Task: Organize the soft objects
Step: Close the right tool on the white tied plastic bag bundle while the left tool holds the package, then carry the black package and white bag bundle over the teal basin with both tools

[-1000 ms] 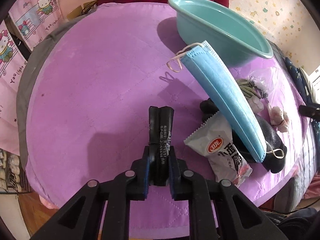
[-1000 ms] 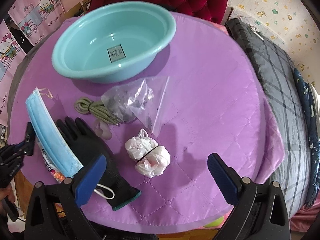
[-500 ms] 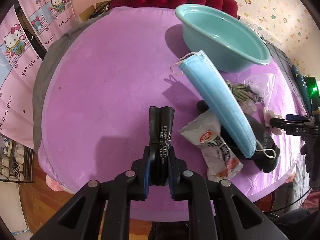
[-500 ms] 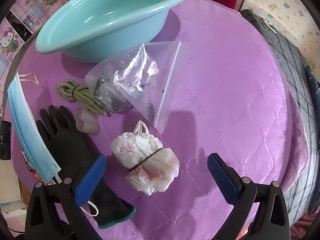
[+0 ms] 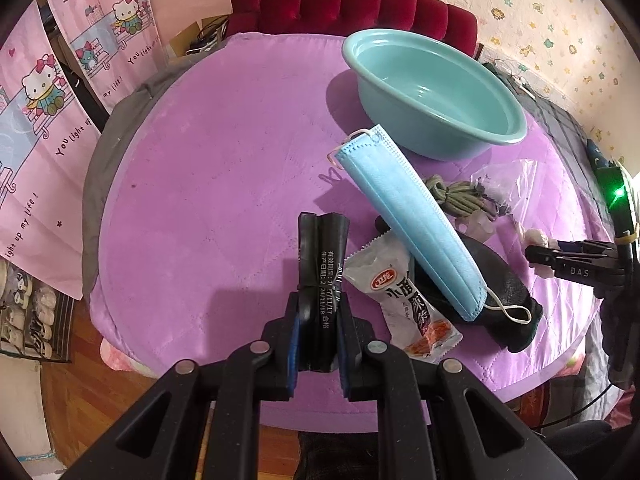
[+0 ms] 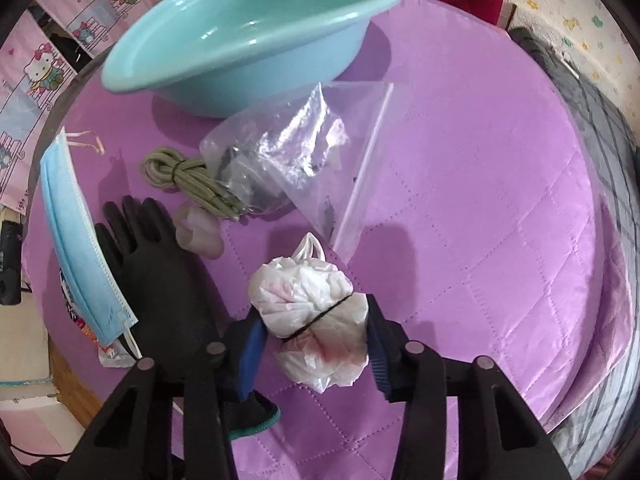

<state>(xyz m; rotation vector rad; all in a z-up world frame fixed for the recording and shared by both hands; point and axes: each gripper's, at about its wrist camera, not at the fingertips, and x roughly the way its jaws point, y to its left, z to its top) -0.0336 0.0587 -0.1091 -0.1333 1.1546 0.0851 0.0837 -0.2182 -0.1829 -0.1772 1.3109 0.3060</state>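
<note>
R gripper [image 6: 314, 344] dropped toward the table since the earlier frame and its jaws have just been closing: they stood wide w/ nothing between them, now the blue pads sat against both sides of the bunched white plastic bag [image 6: 310, 316], the one tied round the middle w/ a black band and stained pink. Read that as a grasp made or nearly made; bag still looked to be resting on the purple quilted cover [image 6: 480, 200], not lifted yet. L gripper [image 5: 318, 336] was clenched on the black folded packet [image 5: 322, 264] w/ printed date text, and had risen a bit, table looked further off and more of the room showed. Teal basin [image 6: 256, 44] sat empty at the far side of the table, so no item had gone in yet as far as visible. Rest of pile untouched: blue face mask [image 5: 408, 224] lying over the black glove [image 6: 160, 272], snack packet [image 5: 404, 304] under the mask's near end, olive cord bundle [image 6: 188, 180] and clear zip bag [image 6: 304, 152] just in front of the basin, small pale pink lump [image 6: 200, 236] beside the glove's fingers. Judgement: both hands loaded, next step probably carry to the basin, if that's the bin for soft stuff. Risk: the bag is crinkly and slack, grip could slip off the bulge on lift.
</note>
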